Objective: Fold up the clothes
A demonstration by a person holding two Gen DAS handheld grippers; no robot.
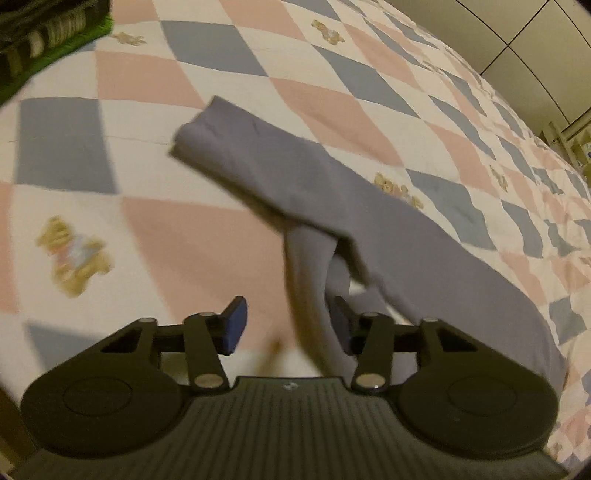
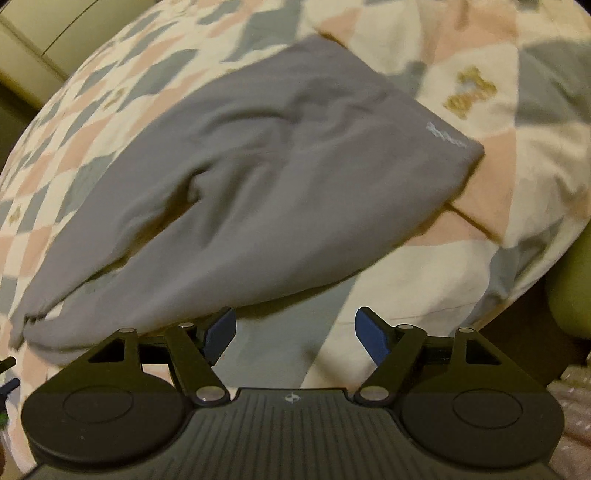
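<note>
Grey garment (image 2: pixel 258 177) on quilt (image 1: pixel 129 92), both grippers spread.
L gripper (image 1: pixel 288 325): jaws apart w/ a fabric strip hanging between, unpinched; garment's long axis runs fwd-left. R gripper (image 2: pixel 295 338) empty, cloth just ahead-left.

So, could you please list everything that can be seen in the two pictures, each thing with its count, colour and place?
Garment: one, grey, lying partly folded on the quilt; one strip of it hangs between the left fingers.
Quilt: one, white with pink and blue diamonds and small bear prints, covering the bed.
Striped item on green cloth: one, dark and pale, top left corner of the left view; too blurred to name.
Tiled floor: pale, beyond the bed.
Left gripper: one, black with blue pads, open around the strip.
Right gripper: one, black with blue pads, open, empty, near the garment's edge.
</note>
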